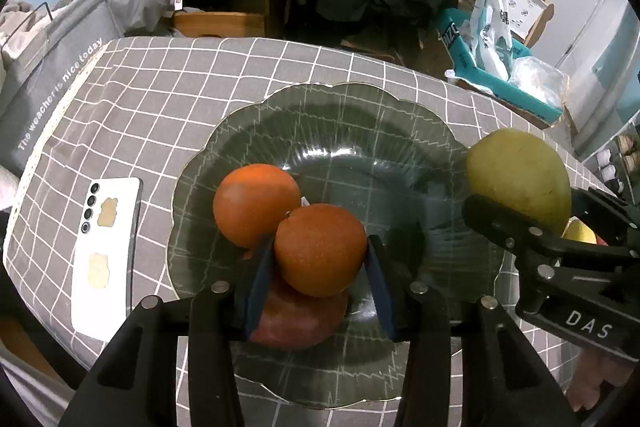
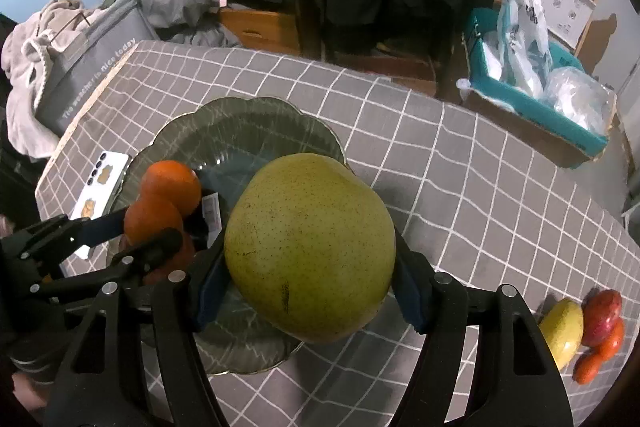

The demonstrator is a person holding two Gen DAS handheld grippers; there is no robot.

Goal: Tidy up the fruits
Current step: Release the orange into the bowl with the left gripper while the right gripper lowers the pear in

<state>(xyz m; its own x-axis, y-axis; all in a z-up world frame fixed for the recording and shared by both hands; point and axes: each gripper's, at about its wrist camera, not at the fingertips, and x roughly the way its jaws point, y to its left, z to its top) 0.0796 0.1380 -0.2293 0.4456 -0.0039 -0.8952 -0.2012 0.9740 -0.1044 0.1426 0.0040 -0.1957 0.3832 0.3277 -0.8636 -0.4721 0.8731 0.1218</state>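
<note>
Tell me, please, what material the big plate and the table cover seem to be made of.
The plate looks like dark tinted glass, glossy: the cloth's grid shows through it and its scalloped rim catches light. The table cover looks like woven fabric, matte grey with white lines, slightly wrinkled; its exact fibre cannot be told.

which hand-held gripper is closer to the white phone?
Left. The left hand-held gripper, shut on an orange over the glass plate, sits just beside the phone. The right hand-held gripper, holding the pear, is across the plate.
</note>
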